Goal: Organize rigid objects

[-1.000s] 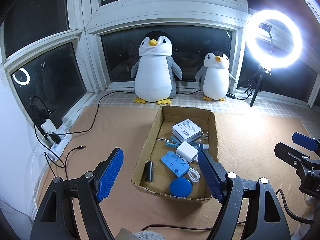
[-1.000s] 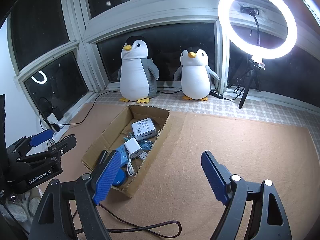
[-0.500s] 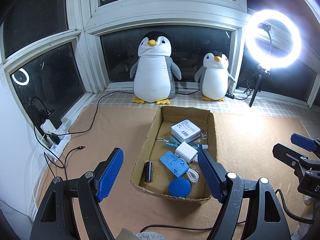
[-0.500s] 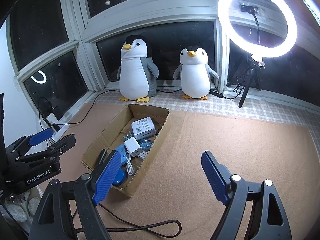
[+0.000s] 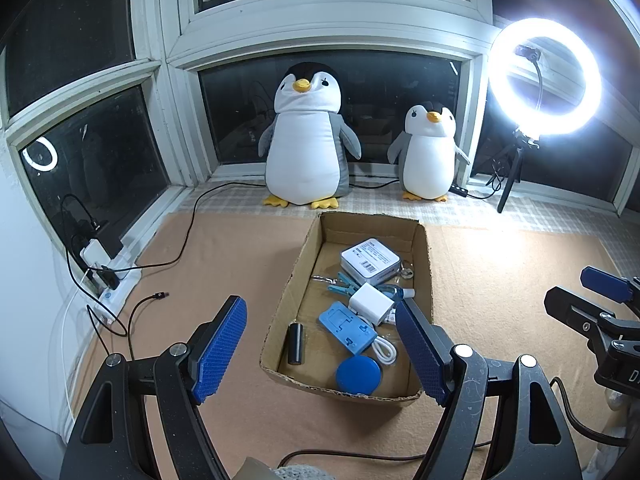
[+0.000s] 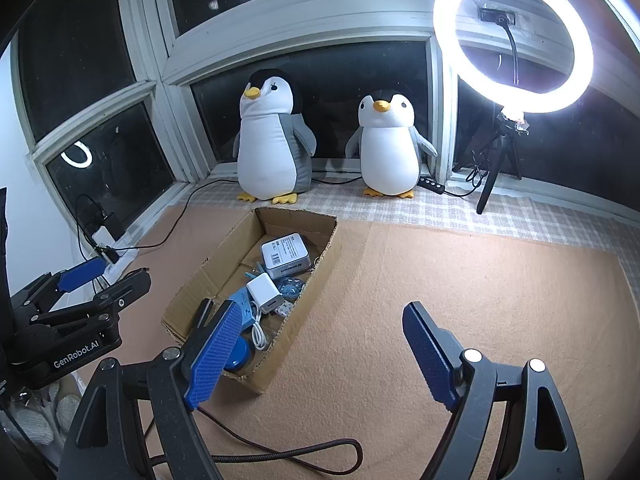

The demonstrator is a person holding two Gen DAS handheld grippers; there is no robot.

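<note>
Both grippers, left [image 5: 320,354] and right [image 6: 316,354], spread wide, holding nothing. Items sit in box [image 5: 294,280]. Black cylinder [image 5: 296,343] at box's 7 o'clock: likely light, stiff, slick; pinch across its middle. Cable [image 5: 383,350] floppy, skip.

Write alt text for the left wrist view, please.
An open left claw hovers empty before a cardboard box on a tan mat, holding a white box, white charger, blue round lid and black cylinder. Two plush penguins sit behind.
</note>
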